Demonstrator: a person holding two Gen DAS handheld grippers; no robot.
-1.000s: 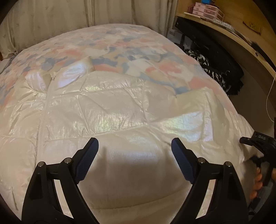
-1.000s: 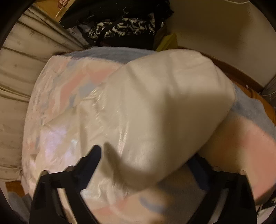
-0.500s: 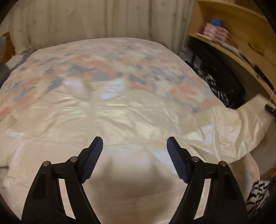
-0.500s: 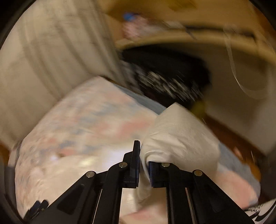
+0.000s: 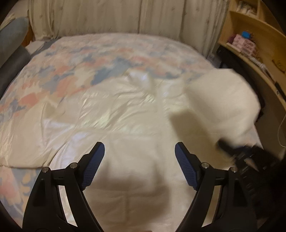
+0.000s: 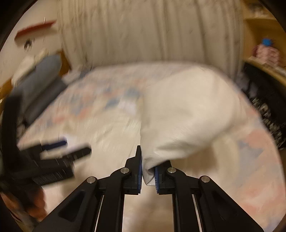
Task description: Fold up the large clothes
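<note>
Jacket (image 5: 125, 110) on bedspread (image 5: 59, 71), curtain (image 5: 125, 16) behind

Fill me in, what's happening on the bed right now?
A person is folding a white padded jacket spread on the bed's floral cover. The right gripper has a sleeve pinched between its fingers, lifted over the jacket's body, though its jaws are opening slightly. The left gripper hovers above the jacket's lower part, jaws opening, nothing between them.
</note>
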